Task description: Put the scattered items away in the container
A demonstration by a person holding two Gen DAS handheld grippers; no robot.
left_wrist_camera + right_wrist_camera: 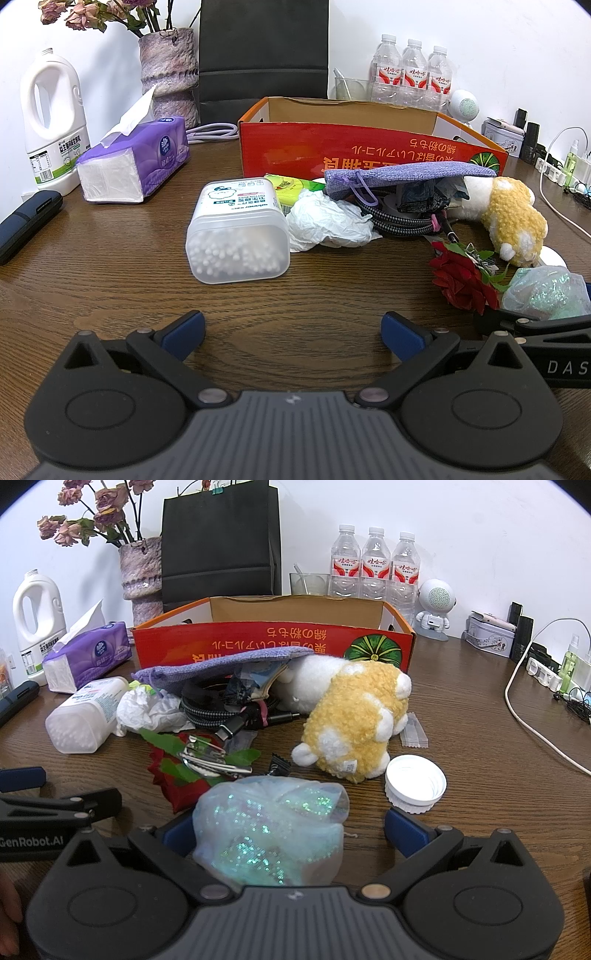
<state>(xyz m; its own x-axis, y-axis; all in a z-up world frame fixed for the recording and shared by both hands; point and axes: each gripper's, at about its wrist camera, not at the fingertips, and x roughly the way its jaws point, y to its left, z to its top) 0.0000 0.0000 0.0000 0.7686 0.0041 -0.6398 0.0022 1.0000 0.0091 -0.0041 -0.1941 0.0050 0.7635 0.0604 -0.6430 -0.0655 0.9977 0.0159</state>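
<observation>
**Inspector:** State the grippers.

**Assistant:** The left gripper (pixel 291 332) hangs over bare table (pixel 110 266), jaws spread wide, nothing between them. The right gripper (pixel 291 830) is also spread wide. A glittery bag (pixel 269 827) lies between its fingers; whether the pads touch it I cannot tell, but they do not clamp it.

**Inspector:** The container?

**Assistant:** A red cardboard box (pixel 369 147) at the back of the table, open at the top. Nothing can be seen inside it from here.

**Inspector:** What lies in front of it?

**Assistant:** A heap. A cotton swab tub (pixel 238 229) on its side, nearest the left gripper. Just beside it a crumpled tissue (pixel 328 221), touching a coiled cable (pixel 402 221). A purple pouch (pixel 406 175) rests across the heap, against the box wall. A plush toy (pixel 354 716) lies at the right, a white cap (pixel 415 784) near it. A red rose (pixel 463 280) and a metal clip (pixel 210 757) lie between the heap and the bag.

**Inspector:** Surroundings?

**Assistant:** A tissue pack (pixel 136 162), white jug (pixel 51 122), vase (pixel 168 74), black paper bag (pixel 221 542) and three water bottles (pixel 375 565), all behind or beside the box.
</observation>
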